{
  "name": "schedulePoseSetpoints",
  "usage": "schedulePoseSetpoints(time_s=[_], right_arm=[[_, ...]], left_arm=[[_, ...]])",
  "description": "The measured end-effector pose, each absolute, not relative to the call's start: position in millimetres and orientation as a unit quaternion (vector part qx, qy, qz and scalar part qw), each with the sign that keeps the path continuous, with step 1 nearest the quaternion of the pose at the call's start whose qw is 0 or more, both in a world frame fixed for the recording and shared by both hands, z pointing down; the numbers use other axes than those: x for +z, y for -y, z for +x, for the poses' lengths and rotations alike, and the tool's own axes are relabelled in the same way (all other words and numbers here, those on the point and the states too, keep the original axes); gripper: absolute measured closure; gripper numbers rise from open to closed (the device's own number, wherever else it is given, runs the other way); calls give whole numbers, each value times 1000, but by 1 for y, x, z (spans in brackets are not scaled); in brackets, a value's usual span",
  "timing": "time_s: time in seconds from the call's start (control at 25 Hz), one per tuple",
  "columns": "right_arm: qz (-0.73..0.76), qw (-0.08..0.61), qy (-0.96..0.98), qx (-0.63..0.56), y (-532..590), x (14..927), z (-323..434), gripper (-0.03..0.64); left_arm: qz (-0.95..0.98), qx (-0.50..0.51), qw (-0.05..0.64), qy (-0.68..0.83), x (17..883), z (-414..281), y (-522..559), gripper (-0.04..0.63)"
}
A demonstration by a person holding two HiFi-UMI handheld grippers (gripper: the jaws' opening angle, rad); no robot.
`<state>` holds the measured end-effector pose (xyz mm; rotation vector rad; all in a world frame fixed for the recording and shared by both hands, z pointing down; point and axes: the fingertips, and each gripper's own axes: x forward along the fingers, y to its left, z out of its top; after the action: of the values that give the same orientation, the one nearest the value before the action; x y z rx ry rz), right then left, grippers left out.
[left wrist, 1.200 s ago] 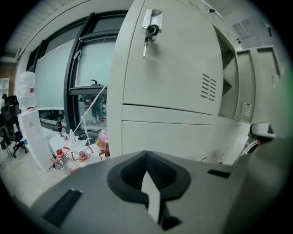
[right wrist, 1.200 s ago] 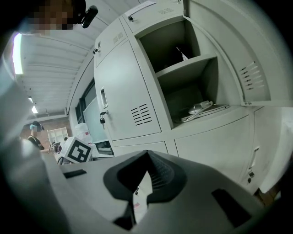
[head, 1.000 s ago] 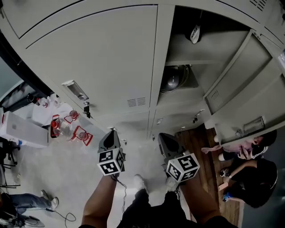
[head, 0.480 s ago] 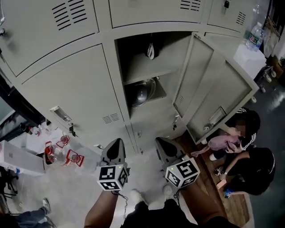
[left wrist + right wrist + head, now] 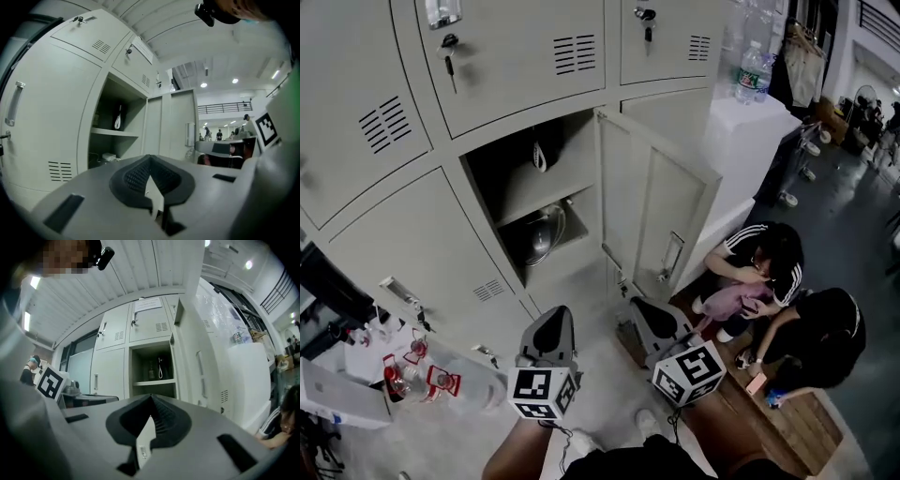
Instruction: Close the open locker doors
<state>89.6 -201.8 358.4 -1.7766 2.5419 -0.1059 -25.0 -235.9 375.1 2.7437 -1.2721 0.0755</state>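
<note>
- Task status: not started on this door. One locker door [image 5: 654, 206] stands wide open, swung out about square to the locker front, with its hinge at the right edge of the open compartment [image 5: 520, 192].
- Every other door in the head view, including the keyed doors [image 5: 520, 56] above, sits flush and shut.
- Compartment contents: a shelf [image 5: 539, 187] with a small dark item on it and a rounded metallic object [image 5: 542, 234] below. Nothing appears to project past the opening.
- Left gripper [image 5: 555, 319]: jaws clenched together, nothing between them, apart from the door.
- Right gripper [image 5: 642, 309]: jaws also clenched and empty. It is the nearer one to the door's free lower edge but is not touching it.
- Remaining work, as judged: bring a gripper to the door's outer face and push it round until it seats in the frame.
- Caution: two people [image 5: 769, 281] sit on the floor just beyond the door.
</note>
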Motion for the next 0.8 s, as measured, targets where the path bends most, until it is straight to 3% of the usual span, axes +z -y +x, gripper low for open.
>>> schedulePoseSetpoints(time_s=[0.8], right_arm=[[-597, 66, -795, -84, 168, 345, 210, 617]], left_arm=[[944, 29, 46, 326, 355, 97, 175, 591]])
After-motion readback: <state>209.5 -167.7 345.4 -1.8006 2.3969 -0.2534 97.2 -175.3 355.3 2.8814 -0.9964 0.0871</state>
